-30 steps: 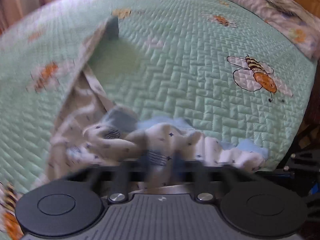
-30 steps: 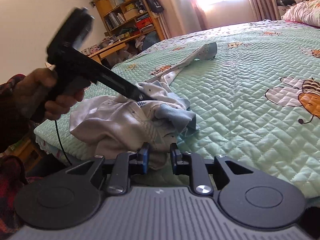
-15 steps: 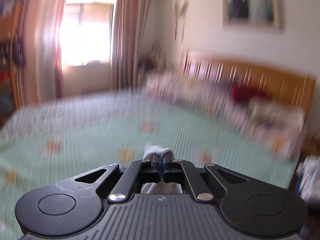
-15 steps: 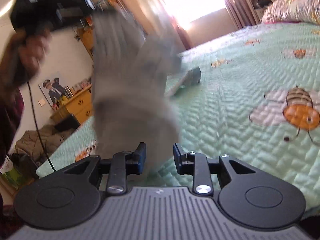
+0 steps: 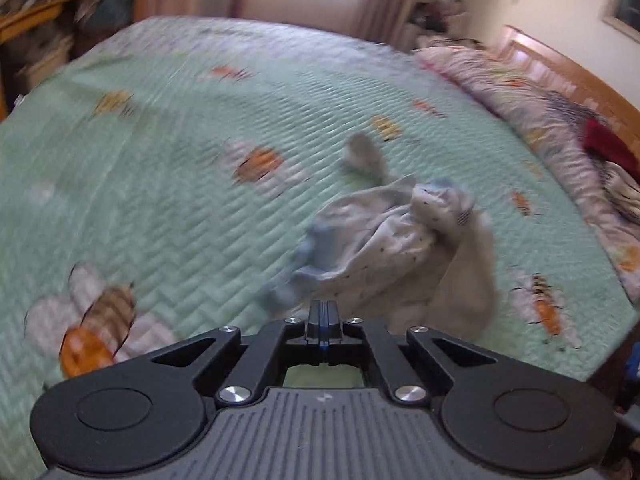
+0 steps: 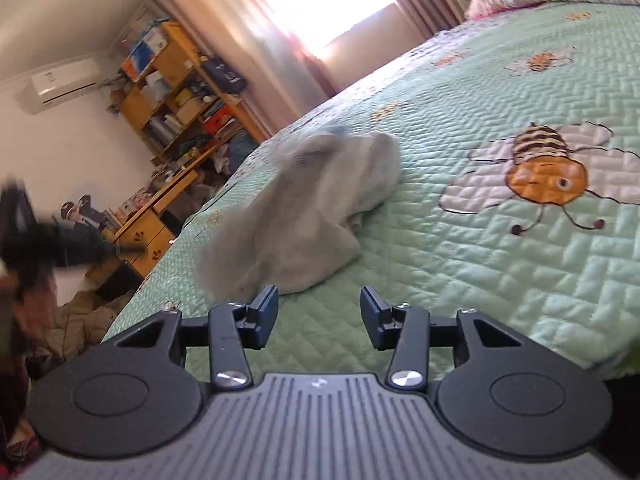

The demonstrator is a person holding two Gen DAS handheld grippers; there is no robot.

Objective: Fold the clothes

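A small white garment (image 5: 396,240) with tiny dark marks and pale blue trim lies in a crumpled heap on the green bee-print quilt (image 5: 180,200). My left gripper (image 5: 324,320) is shut with nothing pinched, its tips just short of the heap. In the right wrist view the same garment (image 6: 320,208) sits blurred near the bed's edge. My right gripper (image 6: 318,312) is open and its jaws are still opening, with only quilt (image 6: 500,272) between them. The heap lies just beyond its left finger (image 6: 266,312). The left gripper (image 6: 132,247) shows as a dark blur at far left, apart from the cloth.
Patterned pillows (image 5: 540,120) and a wooden headboard (image 5: 568,68) line the far right of the bed. Off the bed's edge stand a cluttered yellow bookshelf (image 6: 172,92), a desk with drawers (image 6: 148,236) and a pile of clothing (image 6: 80,328) on the floor.
The left gripper swung the garment up off the bed and let it go; the garment now lies heaped on the quilt. The right jaws have spread wider.
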